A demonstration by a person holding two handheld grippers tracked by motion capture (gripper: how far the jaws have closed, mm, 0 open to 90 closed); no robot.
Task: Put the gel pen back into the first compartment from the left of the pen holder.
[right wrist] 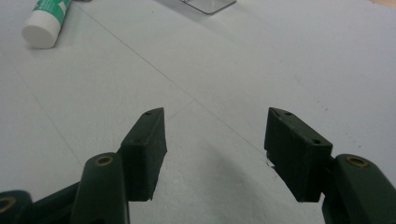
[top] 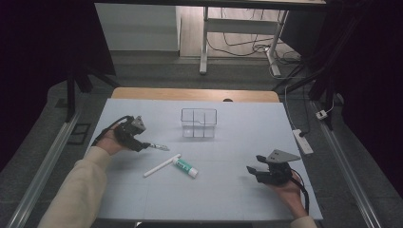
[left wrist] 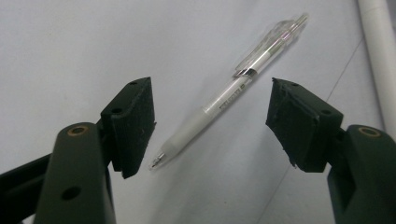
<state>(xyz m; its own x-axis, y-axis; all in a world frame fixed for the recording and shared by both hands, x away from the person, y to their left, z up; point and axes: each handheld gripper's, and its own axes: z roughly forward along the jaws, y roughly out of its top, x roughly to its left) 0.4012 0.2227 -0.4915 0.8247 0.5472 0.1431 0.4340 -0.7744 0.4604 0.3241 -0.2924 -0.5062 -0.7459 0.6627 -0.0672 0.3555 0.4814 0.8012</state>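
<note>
A clear pen point(left wrist: 233, 86) with a white grip lies flat on the pale blue mat point(top: 237, 142), its tip toward me. My left gripper point(left wrist: 212, 105) hovers low over it, open, one jaw on each side of the pen's grip end and neither pad touching it. In the high view the left gripper point(top: 144, 145) is at the mat's left, with the pen point(top: 159, 147) just right of its jaws. My right gripper point(top: 252, 170) rests low at the mat's right, open, nothing between its jaws. In its own view the right gripper point(right wrist: 217, 135) faces bare mat.
A white stick point(top: 162, 165) and a green-and-white glue stick point(top: 186, 167) lie mid-mat, close together. A clear divided box point(top: 198, 122) stands behind them. The white stick point(left wrist: 379, 56) runs along the left gripper view's right edge. The glue stick point(right wrist: 46, 21) lies far left of the right gripper.
</note>
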